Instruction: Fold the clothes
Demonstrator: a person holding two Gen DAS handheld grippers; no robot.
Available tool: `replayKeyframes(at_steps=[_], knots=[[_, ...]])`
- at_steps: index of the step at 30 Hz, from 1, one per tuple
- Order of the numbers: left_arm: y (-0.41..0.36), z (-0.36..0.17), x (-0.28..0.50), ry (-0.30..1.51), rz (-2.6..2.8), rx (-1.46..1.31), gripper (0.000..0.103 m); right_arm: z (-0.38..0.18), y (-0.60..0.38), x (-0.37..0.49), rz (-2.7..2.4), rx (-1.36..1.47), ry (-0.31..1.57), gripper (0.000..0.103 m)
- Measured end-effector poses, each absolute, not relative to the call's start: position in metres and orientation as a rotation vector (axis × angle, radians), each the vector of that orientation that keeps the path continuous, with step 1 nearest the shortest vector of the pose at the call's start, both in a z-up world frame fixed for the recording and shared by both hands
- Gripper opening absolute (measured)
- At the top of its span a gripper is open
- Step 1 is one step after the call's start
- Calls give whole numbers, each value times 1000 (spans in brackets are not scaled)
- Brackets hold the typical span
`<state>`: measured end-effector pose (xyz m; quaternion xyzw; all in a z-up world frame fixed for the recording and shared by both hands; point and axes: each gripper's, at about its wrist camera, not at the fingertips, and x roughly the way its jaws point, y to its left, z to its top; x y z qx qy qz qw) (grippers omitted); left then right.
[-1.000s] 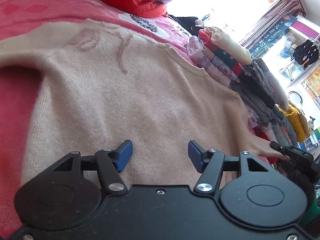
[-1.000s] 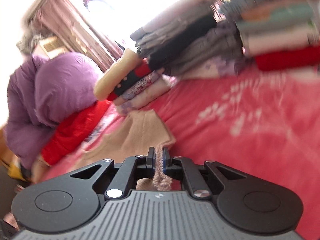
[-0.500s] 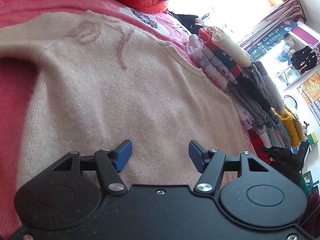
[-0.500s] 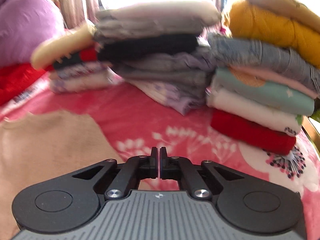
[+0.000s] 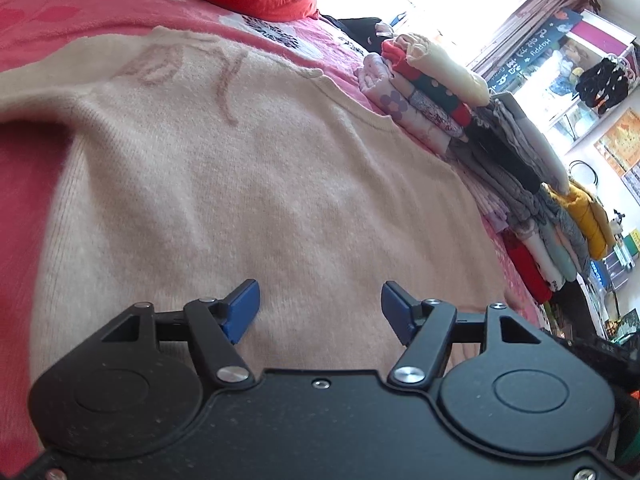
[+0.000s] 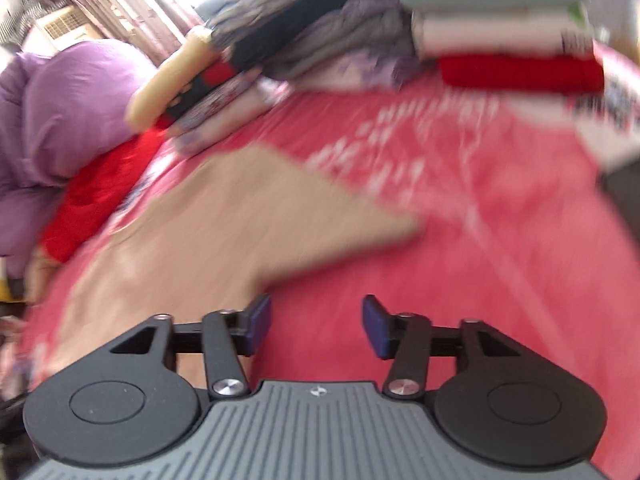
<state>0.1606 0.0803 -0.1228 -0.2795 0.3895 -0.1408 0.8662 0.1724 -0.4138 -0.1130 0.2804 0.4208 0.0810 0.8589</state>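
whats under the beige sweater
The sweater lies flat on a pink blanket, which shows all around it. Whatever lies beneath its middle is covered.

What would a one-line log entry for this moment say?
sweater: flat on blanket | left claw: opening, empty, over sweater | right claw: opening, empty

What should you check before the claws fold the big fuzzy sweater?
1. Sweater spread flat on the pink blanket: ok.
2. Left claw free: ok, jaws opening, nothing between them, sweater underneath.
3. Right claw free: ok, jaws opening, only blanket shows between them.
4. Right claw near a sweater edge: ok, the edge lies just beside its left finger.
5. Folded stacks away from the sweater: cannot tell, they sit close along its far side.
6. Right view sharp enough to aim: not ok, blurred.
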Motion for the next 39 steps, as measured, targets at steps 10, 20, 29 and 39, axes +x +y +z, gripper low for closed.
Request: replayKeyframes(at_steps=[10, 20, 29, 39], knots=[[89, -89, 76, 770, -200, -600, 67, -114, -381, 66, 360, 713, 906, 70], [139, -92, 2, 807, -55, -648, 70, -125, -354, 35, 449, 655, 877, 75], [138, -120, 5, 932, -107, -690, 71, -126, -335, 27, 469, 529, 859, 75], [140, -116, 13, 843, -219, -807, 6, -128, -321, 31, 423, 471, 832, 10]])
